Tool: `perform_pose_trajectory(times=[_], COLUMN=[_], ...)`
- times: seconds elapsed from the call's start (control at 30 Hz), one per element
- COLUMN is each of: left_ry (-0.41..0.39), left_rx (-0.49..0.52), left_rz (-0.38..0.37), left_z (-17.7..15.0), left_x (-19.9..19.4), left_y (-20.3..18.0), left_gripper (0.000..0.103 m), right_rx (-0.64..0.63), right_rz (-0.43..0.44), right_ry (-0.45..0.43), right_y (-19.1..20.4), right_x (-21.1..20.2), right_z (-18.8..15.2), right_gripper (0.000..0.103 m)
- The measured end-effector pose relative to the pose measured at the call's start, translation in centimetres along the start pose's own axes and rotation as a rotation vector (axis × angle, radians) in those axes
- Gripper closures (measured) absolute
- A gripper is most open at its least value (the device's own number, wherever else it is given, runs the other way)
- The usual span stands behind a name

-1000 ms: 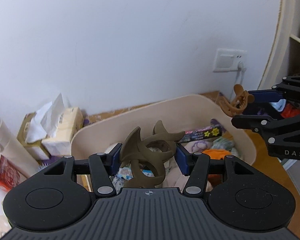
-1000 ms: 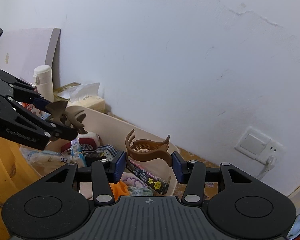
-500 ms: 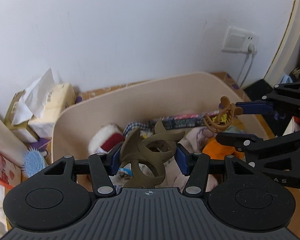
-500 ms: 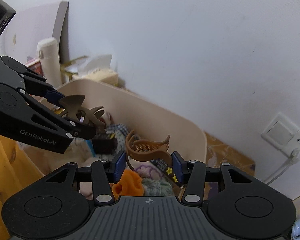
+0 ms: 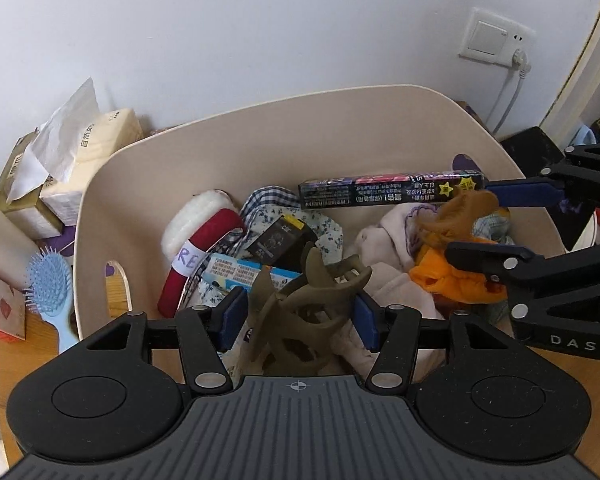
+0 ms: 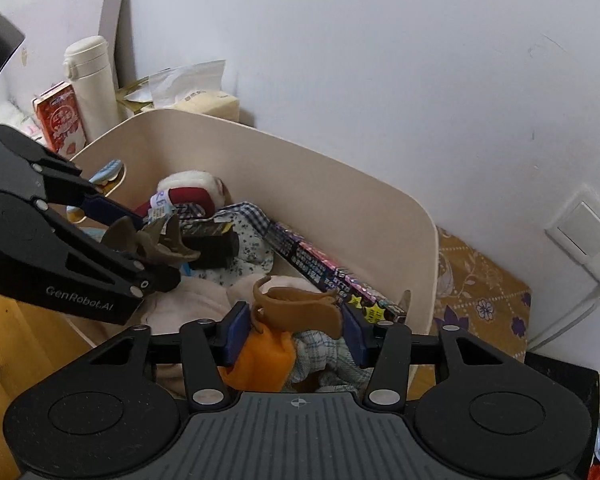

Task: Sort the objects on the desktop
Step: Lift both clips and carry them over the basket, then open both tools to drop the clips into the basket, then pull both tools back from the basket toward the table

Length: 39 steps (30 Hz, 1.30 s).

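Both grippers are tilting steeply down over the beige bin (image 5: 260,128). The olive hair claw (image 5: 300,312) is sitting between the blue pads of the left gripper (image 5: 298,318), whose jaws have just been opening, though the pads are still touching it. The tan hair claw (image 6: 296,308) is lying likewise inside the right gripper (image 6: 296,328), also just widening, above an orange cloth (image 6: 260,360) in the bin.
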<state>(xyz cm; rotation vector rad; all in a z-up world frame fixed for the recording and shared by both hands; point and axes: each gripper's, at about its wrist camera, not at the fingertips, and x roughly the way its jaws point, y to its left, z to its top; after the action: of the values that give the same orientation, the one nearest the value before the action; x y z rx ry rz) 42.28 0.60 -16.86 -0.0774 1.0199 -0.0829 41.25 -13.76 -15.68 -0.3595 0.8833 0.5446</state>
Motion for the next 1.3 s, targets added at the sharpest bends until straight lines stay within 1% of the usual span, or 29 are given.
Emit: perform_pose_trajectory(times=[0.1, 0.23, 0.3, 0.43, 0.5, 0.57, 0.67, 0.83, 0.9, 0.93, 1.1, 1.3], left_ry=[0.0, -0.004, -0.002, -0.003, -0.015, -0.029, -0.046, -0.074, -0.071, -0.07, -0.109, -0.131], left_rx=[-0.013, -0.011, -0.01, -0.014, -0.01, -0.016, -0.023, -0.017, -0.016, -0.012, 0.011, 0.014], left_rz=[0.022, 0.034, 0.04, 0.049, 0.051, 0.053, 0.046, 0.047, 0.052, 0.053, 0.054, 0.044], left_z=[0.1, 0.0, 0.0, 0.0, 0.0, 0.0, -0.1, -0.5, -0.6, -0.7, -1.5, -2.5], left_x=[-0.2, -0.8, -1.1, -1.9, -2.5, -3.2, -4.1, -5.8, -6.3, -6.7, -8.8, -10.8], left_y=[0.0, 0.1, 0.2, 0.4, 0.4, 0.5, 0.6, 0.5, 0.4, 0.3, -0.3, -0.1], left_gripper=[0.029, 0.026, 0.025, 0.023, 0.022, 0.021, 0.02, 0.019, 0.019, 0.019, 0.019, 0.019], right_rx=[0.019, 0.033, 0.051, 0.089, 0.109, 0.126, 0.145, 0.162, 0.158, 0.155, 0.134, 0.145], right_rz=[0.007, 0.005, 0.0, -0.014, -0.02, -0.031, -0.038, -0.054, -0.063, -0.068, -0.089, -0.11], right_ry=[-0.009, -0.015, -0.019, -0.038, -0.052, -0.066, -0.07, -0.092, -0.107, -0.114, -0.142, -0.177], right_y=[-0.1, -0.2, -0.3, -0.4, -0.5, -0.4, -0.4, -0.2, 0.0, 0.1, -0.1, -0.9], right_x=[-0.5, -1.2, -1.6, -2.4, -3.0, -3.5, -4.3, -6.2, -7.0, -7.4, -9.7, -12.3], right_z=[0.1, 0.2, 0.1, 0.1, 0.0, 0.0, -0.2, -0.4, -0.4, -0.5, -0.9, -1.9], right_gripper=[0.04, 0.036, 0.031, 0.024, 0.017, 0.014, 0.011, 0.011, 0.004, 0.003, 0.002, 0.0])
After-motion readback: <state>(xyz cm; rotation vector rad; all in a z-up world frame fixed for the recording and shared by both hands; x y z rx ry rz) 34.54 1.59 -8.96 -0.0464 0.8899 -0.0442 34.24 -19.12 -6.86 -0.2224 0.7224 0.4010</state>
